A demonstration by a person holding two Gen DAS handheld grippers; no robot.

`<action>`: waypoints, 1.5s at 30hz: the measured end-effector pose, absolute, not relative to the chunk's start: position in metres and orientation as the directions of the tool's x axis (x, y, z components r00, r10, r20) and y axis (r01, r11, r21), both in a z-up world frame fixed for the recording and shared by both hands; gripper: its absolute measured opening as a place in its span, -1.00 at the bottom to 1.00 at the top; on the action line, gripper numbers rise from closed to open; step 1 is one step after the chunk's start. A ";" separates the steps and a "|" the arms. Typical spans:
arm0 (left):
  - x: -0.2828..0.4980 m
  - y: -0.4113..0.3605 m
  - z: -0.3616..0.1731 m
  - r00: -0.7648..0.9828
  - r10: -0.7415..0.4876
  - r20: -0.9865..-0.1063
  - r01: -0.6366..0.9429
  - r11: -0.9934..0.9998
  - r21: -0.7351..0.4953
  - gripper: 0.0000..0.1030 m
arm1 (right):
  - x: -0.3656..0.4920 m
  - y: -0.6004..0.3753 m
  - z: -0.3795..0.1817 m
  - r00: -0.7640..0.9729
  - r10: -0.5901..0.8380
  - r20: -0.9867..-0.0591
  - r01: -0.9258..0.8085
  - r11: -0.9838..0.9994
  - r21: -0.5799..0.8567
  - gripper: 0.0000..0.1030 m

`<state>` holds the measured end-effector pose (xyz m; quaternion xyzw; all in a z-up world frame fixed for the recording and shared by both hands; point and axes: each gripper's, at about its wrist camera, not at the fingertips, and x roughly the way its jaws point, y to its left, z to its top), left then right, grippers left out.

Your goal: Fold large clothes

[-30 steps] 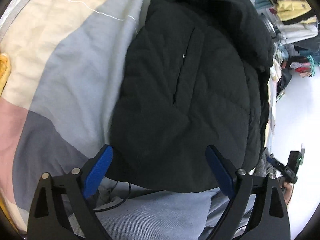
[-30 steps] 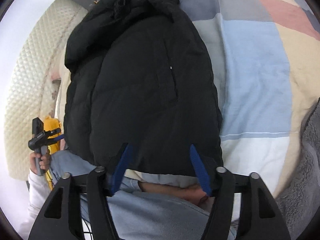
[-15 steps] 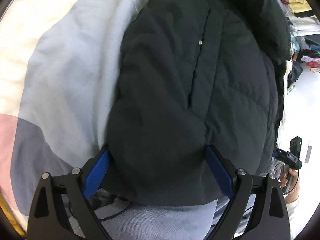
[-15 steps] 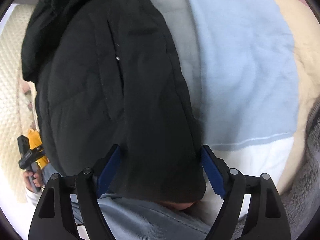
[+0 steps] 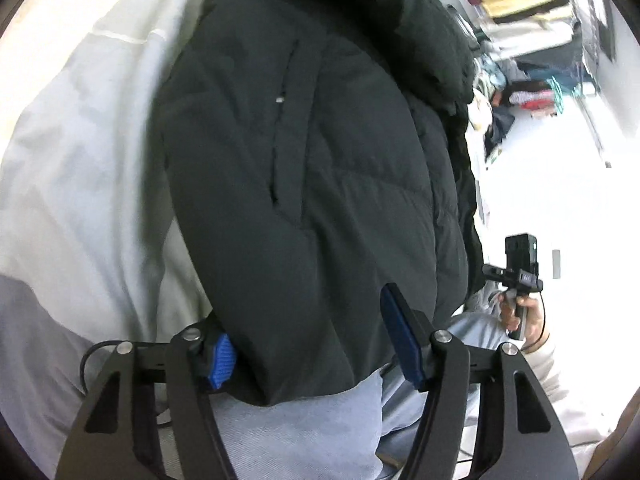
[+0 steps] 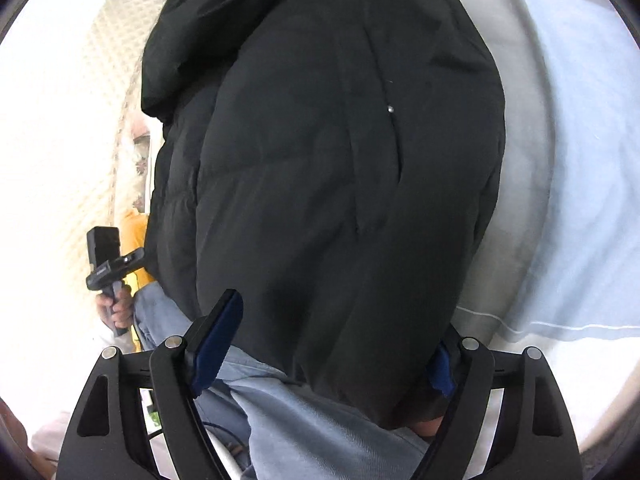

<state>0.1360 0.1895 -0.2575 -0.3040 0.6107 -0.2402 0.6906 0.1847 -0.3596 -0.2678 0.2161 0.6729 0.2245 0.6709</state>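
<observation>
A black puffy jacket [image 5: 320,168] lies lengthwise on the bed and fills both views [image 6: 340,168], its hem nearest the cameras. My left gripper [image 5: 308,320] straddles one corner of the hem, jaws closing. One blue pad [image 5: 220,356] is tucked at the jacket's edge, the other [image 5: 400,340] lies over the cloth. My right gripper [image 6: 338,322] straddles the other hem corner with its jaws wide and opening. Its left pad [image 6: 218,336] shows, while its right pad [image 6: 440,364] is mostly hidden under the jacket.
The patchwork blanket [image 5: 80,160] [image 6: 580,160] spreads beside the jacket. The person's light blue trousers [image 5: 320,420] [image 6: 320,420] are just below the hem. A hand [image 5: 524,320] [image 6: 116,308] holds the other device's handle. Stacked clothes [image 5: 520,12] stand across the room.
Both grippers have come in low over the jacket's hem, which now sits between their fingers. The left jaws have narrowed; the right jaws have widened.
</observation>
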 end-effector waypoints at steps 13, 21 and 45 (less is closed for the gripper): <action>0.147 0.175 -0.291 -0.041 -0.506 -0.862 -0.191 0.851 -0.490 0.62 | 0.192 -0.342 -0.302 -0.213 0.359 -0.909 0.013 0.931 0.365 0.62; 0.138 0.157 -0.266 0.016 -0.541 -0.841 -0.011 0.841 -0.541 0.12 | 0.181 -0.316 -0.268 -0.091 0.391 -0.916 -0.169 0.900 0.401 -0.62; 0.042 0.203 -0.088 0.464 -0.667 -0.583 0.061 0.681 -0.730 -0.90 | 0.048 -0.378 -0.050 0.508 0.559 -0.655 -0.353 0.829 0.434 -0.94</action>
